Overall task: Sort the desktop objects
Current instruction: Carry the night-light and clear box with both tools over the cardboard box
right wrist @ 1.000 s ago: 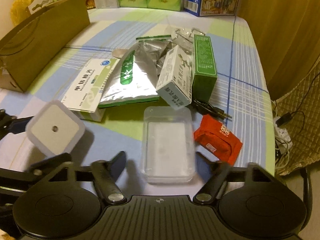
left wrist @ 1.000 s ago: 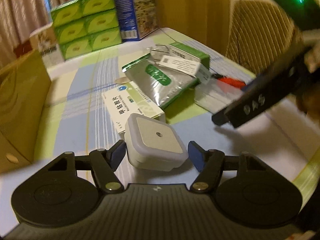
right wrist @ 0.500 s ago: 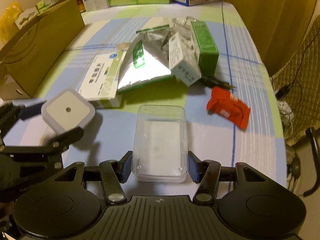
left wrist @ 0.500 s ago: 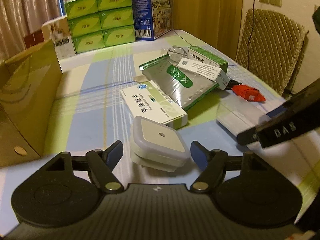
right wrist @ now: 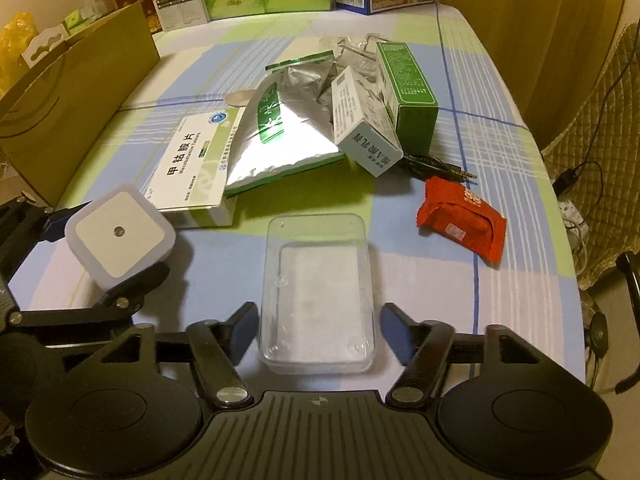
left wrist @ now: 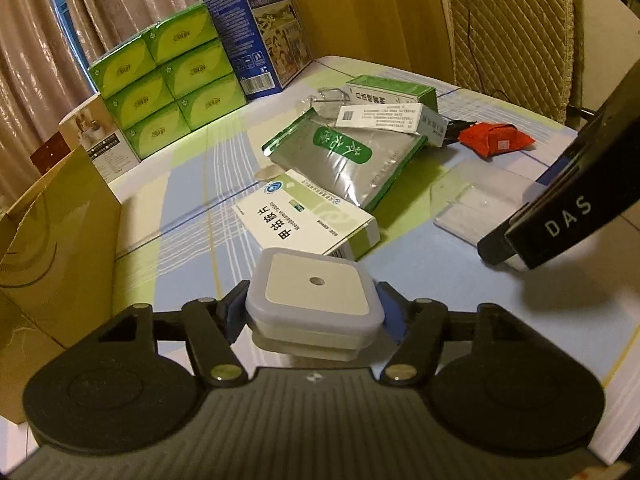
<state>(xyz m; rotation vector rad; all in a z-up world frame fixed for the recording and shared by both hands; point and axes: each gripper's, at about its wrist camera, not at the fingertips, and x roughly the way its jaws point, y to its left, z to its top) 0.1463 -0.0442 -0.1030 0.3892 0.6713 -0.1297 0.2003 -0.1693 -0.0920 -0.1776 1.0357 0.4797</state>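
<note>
White square night light (left wrist: 316,294), red pouch (right wrist: 460,220), blue-green plaid tablecloth (right wrist: 480,128)

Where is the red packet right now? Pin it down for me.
In the right wrist view the red packet lies on the right side of the tablecloth, just past the black cable plug and right of the clear plastic box.

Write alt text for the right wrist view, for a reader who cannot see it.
The right claw is opening, its fingers standing either side of a clear plastic box on a checked tablecloth. At left, the left claw grips a square white night light. Behind lie medicine boxes, a silver pouch and a red packet.
</note>
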